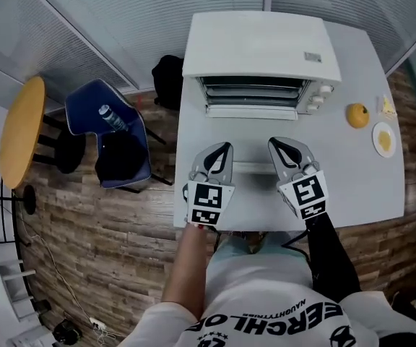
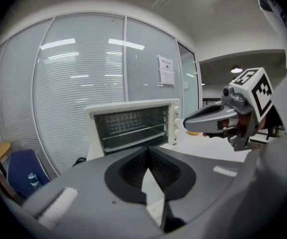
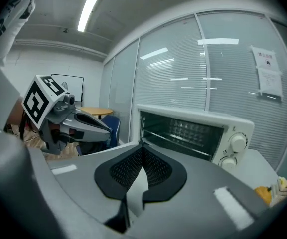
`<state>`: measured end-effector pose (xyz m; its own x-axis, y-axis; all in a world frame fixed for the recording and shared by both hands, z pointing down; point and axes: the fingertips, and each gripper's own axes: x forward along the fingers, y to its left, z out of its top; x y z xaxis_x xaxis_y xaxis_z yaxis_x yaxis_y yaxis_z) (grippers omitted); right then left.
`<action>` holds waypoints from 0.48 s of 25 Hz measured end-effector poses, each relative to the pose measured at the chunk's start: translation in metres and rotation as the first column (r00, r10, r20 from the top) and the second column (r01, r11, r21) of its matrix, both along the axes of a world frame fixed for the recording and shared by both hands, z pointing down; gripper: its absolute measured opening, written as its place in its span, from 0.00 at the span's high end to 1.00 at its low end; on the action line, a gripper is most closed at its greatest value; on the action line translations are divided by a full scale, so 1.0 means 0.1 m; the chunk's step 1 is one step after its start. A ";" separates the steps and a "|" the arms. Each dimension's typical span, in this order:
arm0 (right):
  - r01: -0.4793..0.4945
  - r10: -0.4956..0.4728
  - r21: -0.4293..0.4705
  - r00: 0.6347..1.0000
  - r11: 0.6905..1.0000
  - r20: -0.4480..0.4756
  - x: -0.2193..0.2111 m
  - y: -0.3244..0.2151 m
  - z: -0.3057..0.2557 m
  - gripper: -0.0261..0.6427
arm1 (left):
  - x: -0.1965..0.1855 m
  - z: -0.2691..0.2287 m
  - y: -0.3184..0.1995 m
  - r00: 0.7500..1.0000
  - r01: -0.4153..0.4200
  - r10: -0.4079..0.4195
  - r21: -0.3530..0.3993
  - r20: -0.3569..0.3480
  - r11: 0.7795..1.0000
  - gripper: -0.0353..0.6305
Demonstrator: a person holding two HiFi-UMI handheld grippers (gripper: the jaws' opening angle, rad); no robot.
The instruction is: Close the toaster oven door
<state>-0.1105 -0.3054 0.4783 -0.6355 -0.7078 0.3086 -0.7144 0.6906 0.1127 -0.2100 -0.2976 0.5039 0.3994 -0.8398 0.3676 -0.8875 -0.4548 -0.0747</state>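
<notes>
A white toaster oven (image 1: 262, 49) stands at the back of the grey table (image 1: 352, 186), with its cavity (image 1: 251, 91) showing open racks. Its door is folded down toward me, and a pale bar (image 1: 251, 168), apparently the door's front edge, lies between my two grippers. My left gripper (image 1: 227, 147) is shut and empty, just left of that bar. My right gripper (image 1: 272, 142) is also shut and empty, just right of it. The oven (image 2: 133, 126) fills the middle of the left gripper view behind the left gripper (image 2: 148, 149). In the right gripper view the oven (image 3: 193, 133) sits behind the right gripper (image 3: 142, 146).
An orange fruit (image 1: 357, 114) and a small plate (image 1: 384, 139) sit at the table's right. Left of the table stand a blue chair (image 1: 110, 139) holding a bottle, a black bag (image 1: 167, 78) and a round wooden table (image 1: 22, 129). Glass walls with blinds run behind the oven.
</notes>
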 end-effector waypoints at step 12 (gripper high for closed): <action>0.002 -0.030 -0.297 0.995 0.955 -0.091 -0.15 0.58 1.37 0.96 | 0.40 1.16 0.45 0.981 -0.191 0.170 -0.288 -0.096 0.938 0.86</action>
<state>-0.1259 -0.2479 0.6153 -0.6042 -0.5654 0.5615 -0.6991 0.7143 -0.0330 -0.1700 -0.2525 0.6195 0.5675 -0.6093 0.5539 -0.7864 -0.6004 0.1452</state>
